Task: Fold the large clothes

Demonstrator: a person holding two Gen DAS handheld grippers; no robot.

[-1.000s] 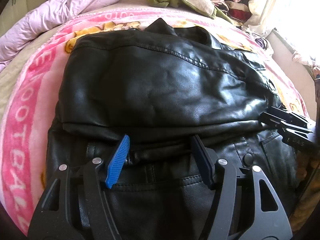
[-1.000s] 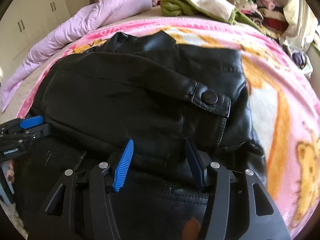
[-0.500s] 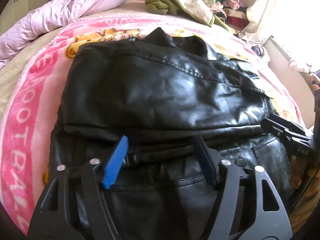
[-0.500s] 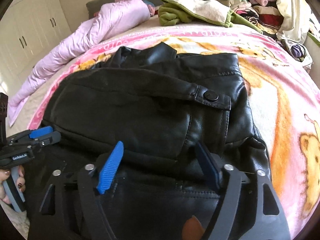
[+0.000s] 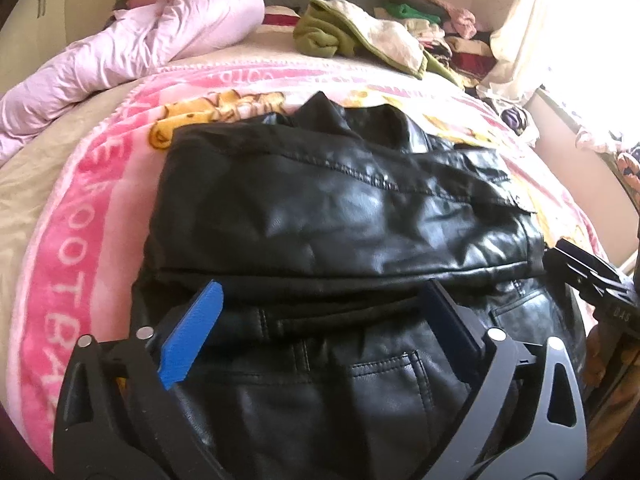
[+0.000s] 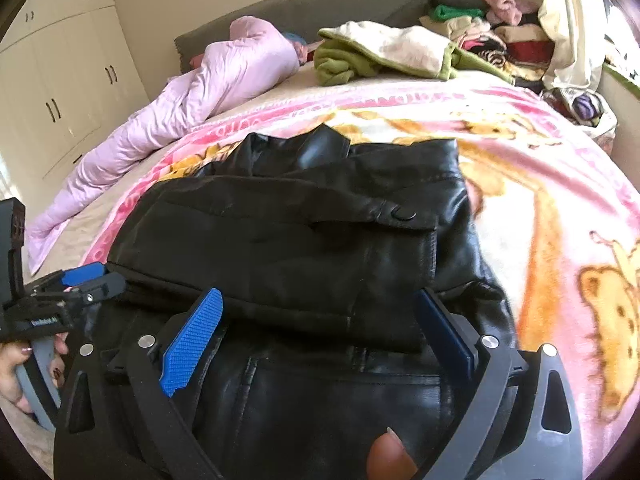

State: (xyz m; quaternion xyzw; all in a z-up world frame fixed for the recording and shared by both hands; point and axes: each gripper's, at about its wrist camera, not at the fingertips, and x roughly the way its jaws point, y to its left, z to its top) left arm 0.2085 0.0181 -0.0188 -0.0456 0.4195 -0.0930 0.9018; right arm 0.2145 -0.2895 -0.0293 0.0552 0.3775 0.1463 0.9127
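Jacket [image 5: 344, 216] lies folded beneath both grippers' just-opened fingers [image 5: 192, 336], which grip nothing.

Pink blanket [image 5: 80, 240] — lilac duvet [image 6: 208, 92], wardrobe [image 6: 60, 80].

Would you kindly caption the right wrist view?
Open right gripper above a folded black leather jacket on a pink blanket.

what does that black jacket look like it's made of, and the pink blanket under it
Black jacket: looks like leather or faux leather, which one I cannot tell; smooth, semi-gloss skin with window glare on its creases, topstitched seams and a snap button on the cuff.

Pink blanket: seems a soft plush fleece; matte, fuzzy nap, printed white lettering and yellow cartoon figures, no sheen.
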